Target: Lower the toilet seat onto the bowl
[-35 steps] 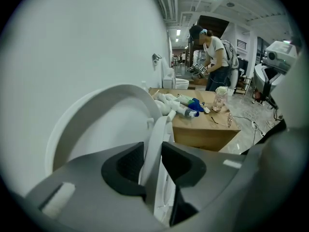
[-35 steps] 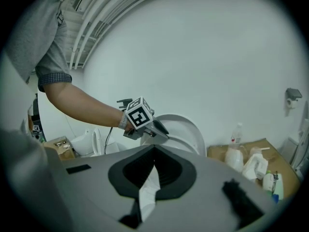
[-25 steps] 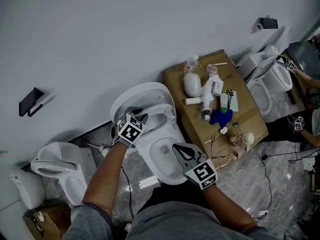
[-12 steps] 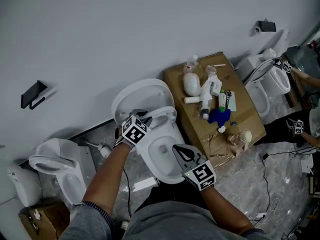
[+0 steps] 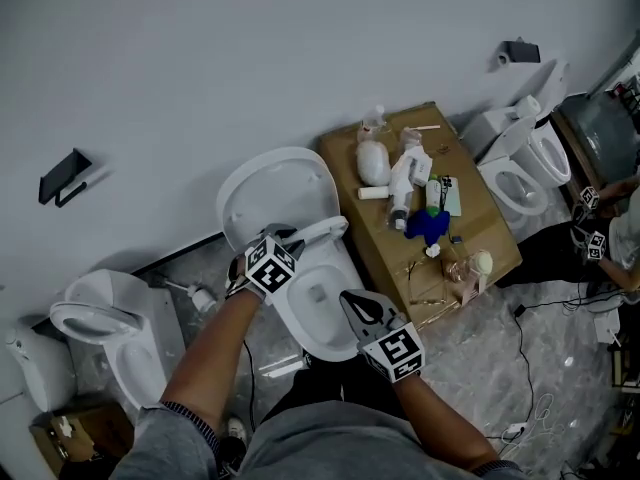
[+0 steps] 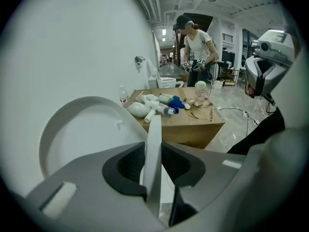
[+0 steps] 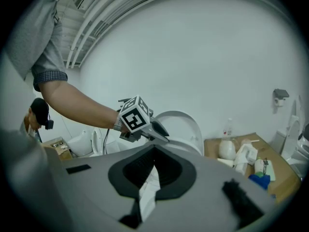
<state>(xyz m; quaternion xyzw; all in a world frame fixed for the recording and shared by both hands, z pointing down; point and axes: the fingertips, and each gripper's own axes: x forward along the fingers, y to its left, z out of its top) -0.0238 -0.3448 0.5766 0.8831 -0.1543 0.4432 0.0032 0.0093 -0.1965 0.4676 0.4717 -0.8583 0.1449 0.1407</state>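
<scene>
A white toilet stands in the middle of the head view, its lid [image 5: 272, 190] raised against the wall. The seat [image 5: 325, 230] is tilted partway between the lid and the bowl [image 5: 345, 263]. My left gripper [image 5: 285, 235] is at the seat's left edge. In the left gripper view the seat's rim [image 6: 154, 124] runs edge-on between that gripper's [image 6: 154, 153] pads, and the jaws are closing on it. My right gripper [image 5: 354, 304] hovers over the bowl's near side. It [image 7: 152, 170] is shut on a crumpled white paper [image 7: 148, 192].
A cardboard box [image 5: 470, 238] to the right of the toilet carries bottles and a blue object. Other toilets stand at the left [image 5: 100, 318] and at the right [image 5: 525, 163]. A paper holder [image 5: 60, 190] hangs on the wall. Cables [image 5: 530, 348] lie on the floor. Another person [image 5: 610, 238] is at the right edge.
My left gripper has moved a little right and toward me with the seat, away from the raised lid. The right gripper has stayed over the bowl.
</scene>
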